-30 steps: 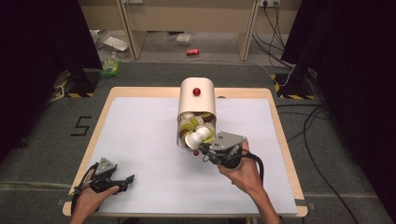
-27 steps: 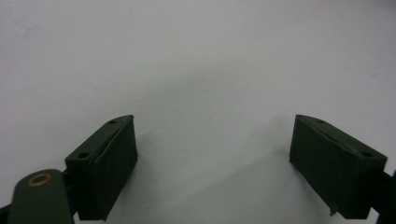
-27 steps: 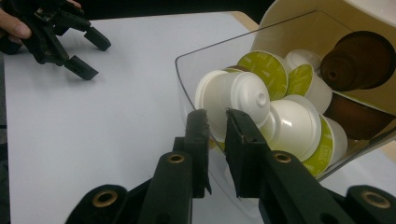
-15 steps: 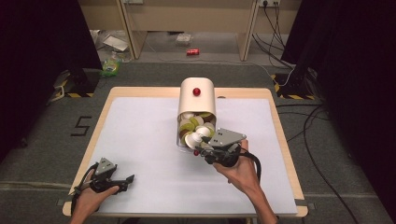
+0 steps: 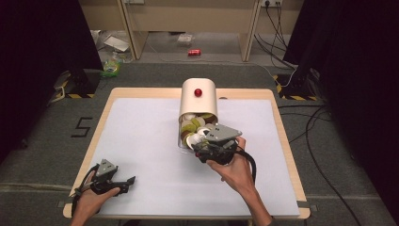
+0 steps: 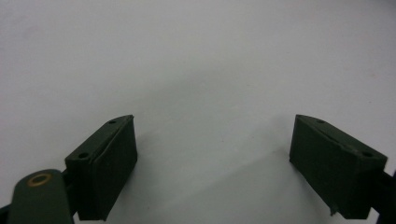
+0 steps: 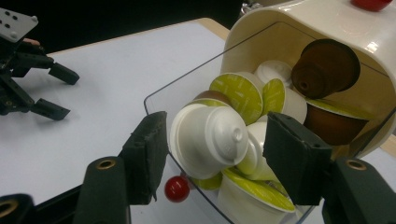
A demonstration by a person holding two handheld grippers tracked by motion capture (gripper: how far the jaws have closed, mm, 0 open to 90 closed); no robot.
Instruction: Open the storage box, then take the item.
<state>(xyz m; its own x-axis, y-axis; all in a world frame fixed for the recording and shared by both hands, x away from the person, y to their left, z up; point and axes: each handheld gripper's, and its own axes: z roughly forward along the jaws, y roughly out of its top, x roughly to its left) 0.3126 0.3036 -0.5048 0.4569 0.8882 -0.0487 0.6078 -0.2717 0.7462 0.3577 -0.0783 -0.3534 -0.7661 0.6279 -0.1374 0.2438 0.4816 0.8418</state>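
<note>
1. 2 grippers are in play: the right gripper [image 7: 212, 158] sits at the mouth of the capsule container [image 5: 198, 100], its jaws just having been opening, and they now stand apart on either side of a white capsule [image 7: 208, 138] with no pad visibly pressing on it.
2. That white capsule lies at the front of the heap spilling from the container's clear drawer [image 7: 161, 95], near the middle of the table [image 5: 141, 136]; its long axis runs roughly level, and its domed base with the small nub faces the right gripper view's camera.
3. Risk: the capsule rests loosely on green-lidded capsules [image 7: 236, 91], so a jaw nudging it while closing could roll it deeper or tip neighbours out over the drawer's edge.
4. Risk: the left jaw is very near the drawer's thin clear wall; closing there could catch the wall instead of the capsule and drag the whole container.
5. A small red ball [image 7: 177, 188] lies just below the jaws and could be knocked away.
6. Left gripper [image 5: 123, 182] rests spread wide and empty at the table's near-left corner.
</note>
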